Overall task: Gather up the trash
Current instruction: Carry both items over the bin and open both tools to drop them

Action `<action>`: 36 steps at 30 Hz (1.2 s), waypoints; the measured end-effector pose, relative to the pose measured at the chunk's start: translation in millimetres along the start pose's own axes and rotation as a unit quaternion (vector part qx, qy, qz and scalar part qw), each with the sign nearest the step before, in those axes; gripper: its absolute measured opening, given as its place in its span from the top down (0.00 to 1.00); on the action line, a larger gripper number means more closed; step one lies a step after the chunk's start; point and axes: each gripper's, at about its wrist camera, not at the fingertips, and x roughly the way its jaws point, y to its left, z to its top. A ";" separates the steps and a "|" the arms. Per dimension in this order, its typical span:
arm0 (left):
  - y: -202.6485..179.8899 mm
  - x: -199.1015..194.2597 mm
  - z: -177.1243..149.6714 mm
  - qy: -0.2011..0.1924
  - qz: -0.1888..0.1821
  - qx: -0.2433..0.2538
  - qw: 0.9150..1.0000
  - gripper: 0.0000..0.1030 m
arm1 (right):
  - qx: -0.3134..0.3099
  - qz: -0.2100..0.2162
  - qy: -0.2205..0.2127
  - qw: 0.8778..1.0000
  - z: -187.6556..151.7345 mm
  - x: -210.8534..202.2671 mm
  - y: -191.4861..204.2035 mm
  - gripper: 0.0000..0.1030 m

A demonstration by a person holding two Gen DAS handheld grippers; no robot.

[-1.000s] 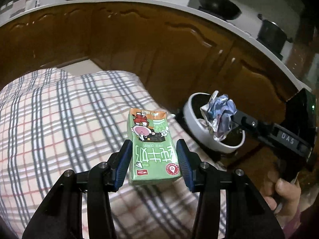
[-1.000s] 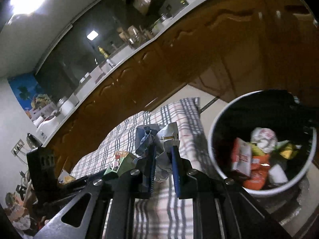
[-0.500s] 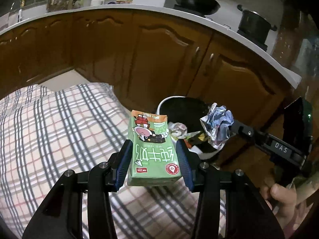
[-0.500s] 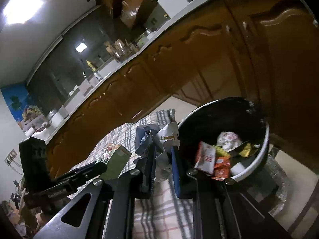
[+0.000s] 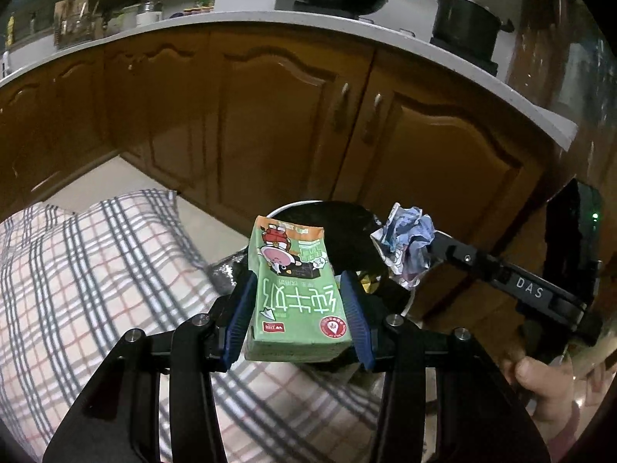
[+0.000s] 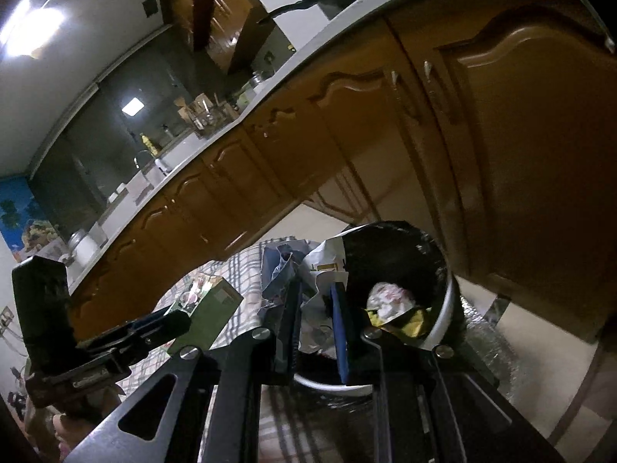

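At the far left of the left wrist view lies the checked cloth (image 5: 96,270), draped over the table, with the brown cabinet doors (image 5: 270,123) behind it. Near the middle, the left hand-held gripper (image 5: 299,308) pinches a green milk carton (image 5: 297,293) across its narrow sides, blue pads pressed to both flanks; the carton's long axis runs forward along the fingers, its printed top pointing away. Just beyond and slightly right of the carton sits the trash bin (image 5: 293,208), white rim and black liner, on the floor beside the cloth's edge. The carton's far end already overlaps the bin's near rim in this view, so the drop seems to need only a little more reach forward.

Further right, the right hand-held gripper (image 5: 414,250) comes in from the right edge, nearly pressed together on a crumpled paper wad (image 5: 407,247). From the right wrist view the wad (image 6: 308,277) is nipped between the blue pads, and the bin (image 6: 443,308) lies directly ahead and a touch right, holding wrappers. The right hand looks the nearer to the opening; its wad hangs about over the rim.
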 end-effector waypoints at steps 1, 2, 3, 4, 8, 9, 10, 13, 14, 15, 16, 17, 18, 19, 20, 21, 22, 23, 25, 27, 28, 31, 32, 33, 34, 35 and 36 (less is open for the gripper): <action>-1.7 3.8 1.6 0.002 0.000 0.001 1.000 0.57 | -0.001 -0.002 0.000 1.000 0.7 0.8 -1.4 0.85; -3.4 8.0 3.0 0.005 0.000 0.002 1.000 0.57 | -0.002 -0.006 0.001 1.000 1.4 2.3 -3.1 0.85; -5.7 13.4 4.8 0.008 0.001 0.003 1.000 0.57 | -0.001 -0.008 0.002 1.000 2.1 3.7 -5.0 0.85; -7.4 17.0 5.5 0.010 0.001 0.005 1.000 0.57 | -0.001 -0.009 0.003 1.000 1.8 4.3 -6.8 0.85; -11.8 32.5 6.7 0.022 0.006 0.009 1.000 0.57 | 0.001 -0.015 0.010 1.000 3.4 10.7 -11.6 0.85; -12.0 36.2 6.9 0.025 0.006 0.009 1.000 0.57 | 0.002 -0.016 0.012 1.000 4.5 12.4 -13.0 0.85; -11.9 39.5 6.9 0.028 0.007 0.008 1.000 0.57 | 0.003 -0.017 0.013 1.000 5.2 14.5 -14.7 0.85; -11.9 49.0 7.4 0.037 0.007 0.006 0.999 0.57 | 0.004 -0.023 0.019 1.000 6.9 20.0 -17.6 0.85; -12.3 50.8 7.1 0.039 0.008 0.005 0.999 0.57 | 0.005 -0.024 0.021 0.999 7.1 21.5 -18.4 0.85; -12.4 53.5 7.2 0.041 0.008 0.005 0.999 0.57 | 0.005 -0.026 0.023 0.999 7.2 23.4 -19.2 0.85; -12.7 56.1 7.4 0.043 0.009 0.005 0.999 0.57 | 0.005 -0.028 0.026 0.999 7.4 25.6 -19.9 0.85; -13.1 57.8 7.3 0.045 0.009 0.005 0.999 0.57 | 0.005 -0.029 0.028 0.999 8.2 27.7 -21.0 0.85; -13.8 59.5 7.3 0.046 0.009 0.005 0.999 0.57 | 0.004 -0.031 0.031 0.999 8.5 29.6 -21.5 0.85; -14.1 61.3 7.5 0.047 0.010 0.005 0.999 0.57 | 0.003 -0.032 0.033 0.999 8.4 31.0 -21.9 0.85; -14.3 62.5 7.2 0.048 0.010 0.005 0.999 0.57 | 0.002 -0.033 0.037 0.999 8.4 33.3 -22.4 0.85; -14.4 65.0 7.5 0.051 0.009 0.004 0.999 0.57 | 0.003 -0.034 0.040 0.999 8.6 35.5 -23.8 0.85; -14.6 67.3 7.5 0.053 0.006 0.004 0.999 0.57 | 0.003 -0.035 0.041 0.999 8.3 36.9 -24.7 0.85; -14.6 68.7 7.8 0.055 0.004 0.004 0.998 0.57 | 0.003 -0.037 0.043 0.998 8.3 38.3 -25.1 0.85; -15.5 71.9 8.0 0.057 0.005 0.006 0.998 0.57 | 0.004 -0.037 0.045 0.998 8.5 40.1 -26.6 0.85; -16.0 74.9 8.0 0.061 0.003 0.006 0.998 0.57 | 0.007 -0.040 0.047 0.998 9.2 41.9 -28.7 0.85; -16.4 76.2 8.1 0.063 0.001 0.006 0.998 0.57 | 0.008 -0.041 0.048 0.998 9.5 42.5 -29.5 0.84; -18.9 79.6 8.2 0.069 -0.004 0.009 0.998 0.56 | 0.012 -0.042 0.052 0.998 10.9 44.3 -31.6 0.80; -20.1 79.8 8.2 0.070 -0.004 0.010 0.998 0.56 | 0.014 -0.042 0.053 0.998 12.2 45.6 -32.8 0.79; -21.0 79.4 7.9 0.071 -0.006 0.010 0.997 0.56 | 0.018 -0.039 0.055 0.998 12.5 46.0 -33.7 0.73; -21.4 78.4 7.5 0.070 -0.008 0.010 0.997 0.52 | 0.023 -0.036 0.055 0.998 12.4 45.4 -34.5 0.69; -21.4 76.6 7.0 0.068 -0.007 0.009 0.998 0.48 | 0.024 -0.035 0.053 0.998 12.6 44.5 -34.9 0.69; -20.7 73.3 6.1 0.064 -0.003 0.008 0.998 0.39 | 0.025 -0.035 0.053 0.998 12.5 44.2 -35.8 0.66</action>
